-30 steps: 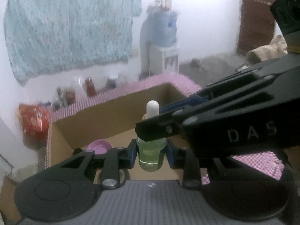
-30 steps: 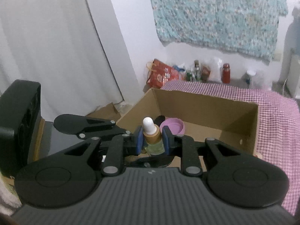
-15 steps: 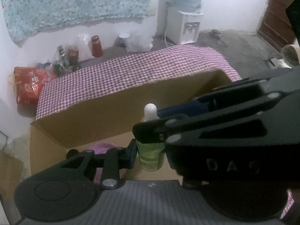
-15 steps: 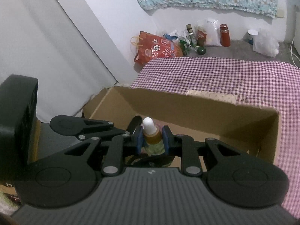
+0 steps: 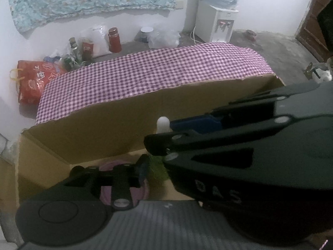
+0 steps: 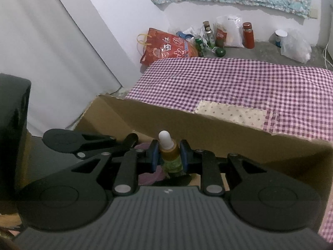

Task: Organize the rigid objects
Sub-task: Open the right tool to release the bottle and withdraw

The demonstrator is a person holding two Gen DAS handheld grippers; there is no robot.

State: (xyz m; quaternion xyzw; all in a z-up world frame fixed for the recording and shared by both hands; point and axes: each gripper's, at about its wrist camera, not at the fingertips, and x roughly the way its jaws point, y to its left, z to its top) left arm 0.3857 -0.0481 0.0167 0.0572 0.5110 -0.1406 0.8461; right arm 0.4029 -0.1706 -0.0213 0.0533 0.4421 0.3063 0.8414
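A small dropper bottle (image 6: 169, 156) with green liquid, a brown collar and a white bulb is held over the open cardboard box (image 6: 229, 137). My right gripper (image 6: 169, 156) is shut on its neck. In the left wrist view the bottle (image 5: 159, 166) sits at my left gripper (image 5: 160, 169), whose left pad touches it; the right gripper's body (image 5: 239, 156) crosses in front and hides the left gripper's other finger. A purple lid (image 5: 122, 179) lies on the box floor below the bottle.
The box stands on a purple checked cloth (image 6: 239, 83). Beyond the cloth, a red bag (image 6: 166, 45), bottles and jars (image 6: 247, 34) stand on the floor by the wall. A white water dispenser (image 5: 216, 24) stands far right. A white curtain (image 6: 52, 41) hangs at left.
Both grippers have tilted downward and moved lower into the box with the bottle. The purple lid now lies directly under the bottle.
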